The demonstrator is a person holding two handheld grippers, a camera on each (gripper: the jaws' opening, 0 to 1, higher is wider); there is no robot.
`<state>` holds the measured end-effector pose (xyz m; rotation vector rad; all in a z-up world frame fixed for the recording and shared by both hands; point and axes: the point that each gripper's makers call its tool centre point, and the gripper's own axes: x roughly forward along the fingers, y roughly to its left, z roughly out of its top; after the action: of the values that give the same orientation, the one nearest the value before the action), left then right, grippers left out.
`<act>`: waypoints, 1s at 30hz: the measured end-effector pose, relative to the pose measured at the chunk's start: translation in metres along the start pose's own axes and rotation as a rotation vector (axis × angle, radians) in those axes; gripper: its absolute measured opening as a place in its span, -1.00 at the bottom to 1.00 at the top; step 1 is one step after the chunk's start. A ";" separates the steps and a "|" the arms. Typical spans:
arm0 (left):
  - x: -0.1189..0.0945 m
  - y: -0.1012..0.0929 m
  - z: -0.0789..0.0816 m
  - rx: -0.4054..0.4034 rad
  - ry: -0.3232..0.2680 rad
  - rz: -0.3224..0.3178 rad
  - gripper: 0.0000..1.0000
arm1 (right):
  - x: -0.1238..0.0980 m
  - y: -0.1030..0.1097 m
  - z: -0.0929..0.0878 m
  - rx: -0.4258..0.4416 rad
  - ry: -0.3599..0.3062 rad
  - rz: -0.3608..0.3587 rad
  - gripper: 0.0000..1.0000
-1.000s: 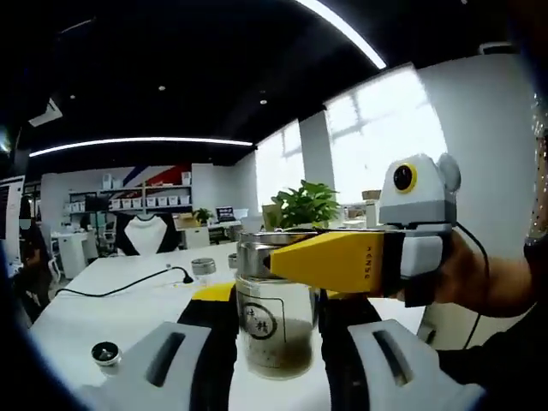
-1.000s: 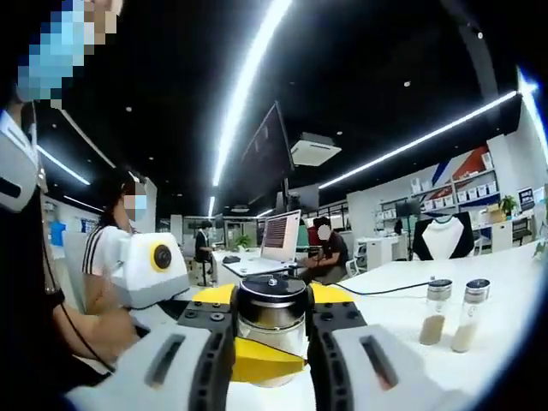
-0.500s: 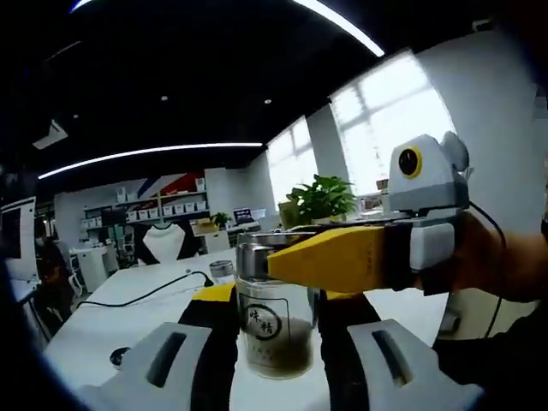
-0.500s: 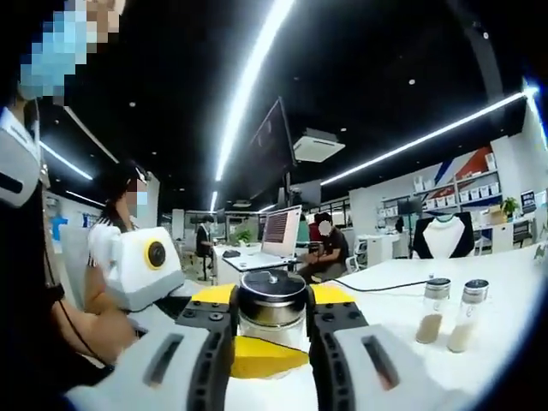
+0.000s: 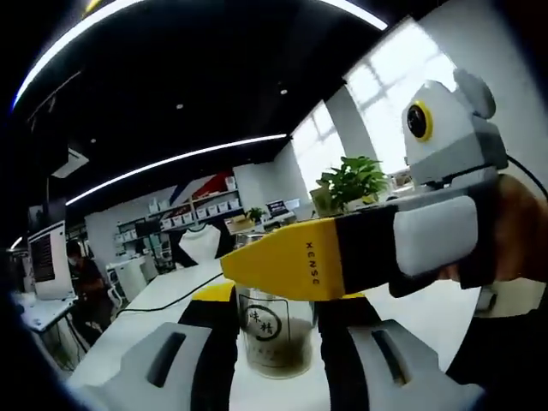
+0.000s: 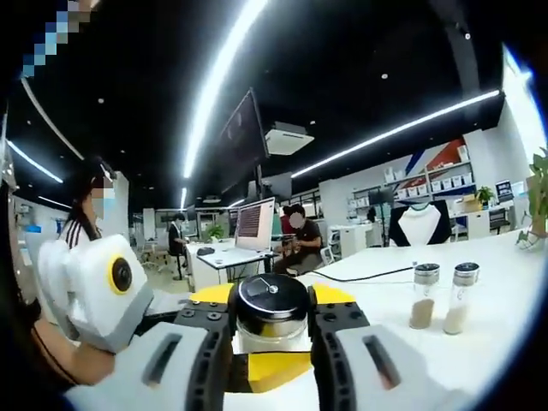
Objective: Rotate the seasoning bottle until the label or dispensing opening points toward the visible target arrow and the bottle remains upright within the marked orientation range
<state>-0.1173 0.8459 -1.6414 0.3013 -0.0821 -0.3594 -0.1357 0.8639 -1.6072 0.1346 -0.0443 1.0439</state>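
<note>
A glass seasoning bottle with brownish powder and a round dark label stands between my left gripper's black jaws, which are shut on its body. The label faces the camera in the left gripper view. My right gripper reaches in from the right, its yellow finger lying across the bottle's top and hiding the lid. In the right gripper view the bottle's metal lid sits between my right gripper's jaws, shut on it. The left gripper shows below and to the left, held by a hand.
Two small shakers stand on the white table to the right. A black cable runs across it. A potted plant stands by the window. People sit at a desk with a monitor further back.
Both views have swung and tilted with the hands. In the left gripper view the right gripper's yellow finger now looms larger and reaches further left across the bottle's top. Both grips still hold.
</note>
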 end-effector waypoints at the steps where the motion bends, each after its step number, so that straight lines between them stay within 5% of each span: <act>1: 0.000 0.001 -0.001 -0.004 0.000 -0.002 -0.26 | 0.001 0.000 -0.001 0.001 0.003 0.006 -0.40; 13: -0.001 0.003 -0.027 -0.204 0.003 -0.235 -0.28 | 0.015 -0.009 -0.026 0.035 0.078 0.189 -0.43; 23: -0.026 0.038 -0.069 -0.247 0.100 -0.175 -0.23 | 0.049 -0.004 -0.052 0.023 0.129 0.259 -0.43; 30: -0.055 0.073 -0.091 -0.307 0.124 -0.086 -0.14 | 0.084 -0.031 -0.090 0.019 0.194 0.245 -0.43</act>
<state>-0.1321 0.9561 -1.7071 0.0226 0.1081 -0.4316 -0.0695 0.9322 -1.6909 0.0452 0.1279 1.2985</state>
